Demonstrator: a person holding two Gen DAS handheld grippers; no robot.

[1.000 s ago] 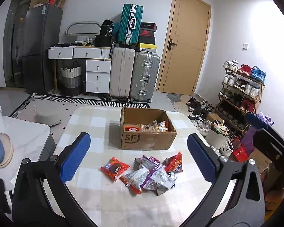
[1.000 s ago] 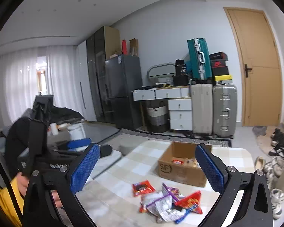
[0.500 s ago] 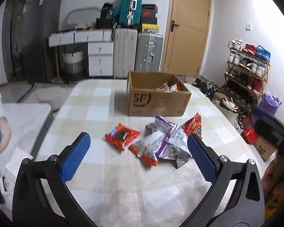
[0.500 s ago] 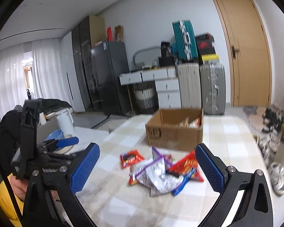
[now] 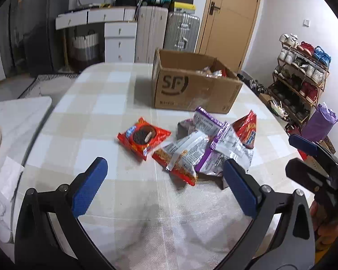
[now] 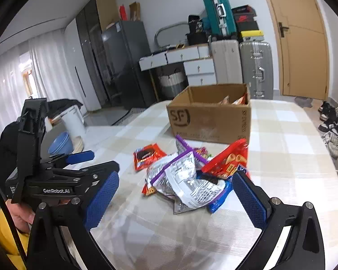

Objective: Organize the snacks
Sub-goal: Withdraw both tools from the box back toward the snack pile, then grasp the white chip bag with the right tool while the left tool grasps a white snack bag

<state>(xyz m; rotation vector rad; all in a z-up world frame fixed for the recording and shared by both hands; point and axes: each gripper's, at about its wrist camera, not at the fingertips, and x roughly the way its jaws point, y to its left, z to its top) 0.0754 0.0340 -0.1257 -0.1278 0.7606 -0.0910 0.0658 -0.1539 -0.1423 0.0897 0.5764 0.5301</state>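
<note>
Snack packets lay heaped on the checked table, just in front of the cardboard box: crinkled silver-and-purple bags, red ones, and a red cookie packet slightly apart. Left gripper and right gripper both gaped wide, empty.

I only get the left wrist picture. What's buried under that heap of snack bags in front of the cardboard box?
Observer: The right wrist view shows a blue packet low in the heap, under the silver bag.
Operator: Is the other tool open?
Observer: Yes, the right gripper is wide open and holds nothing.
Operator: Any writing on the tool I look through?
Observer: The left gripper reads GenRobot.AI on its black body.
</note>
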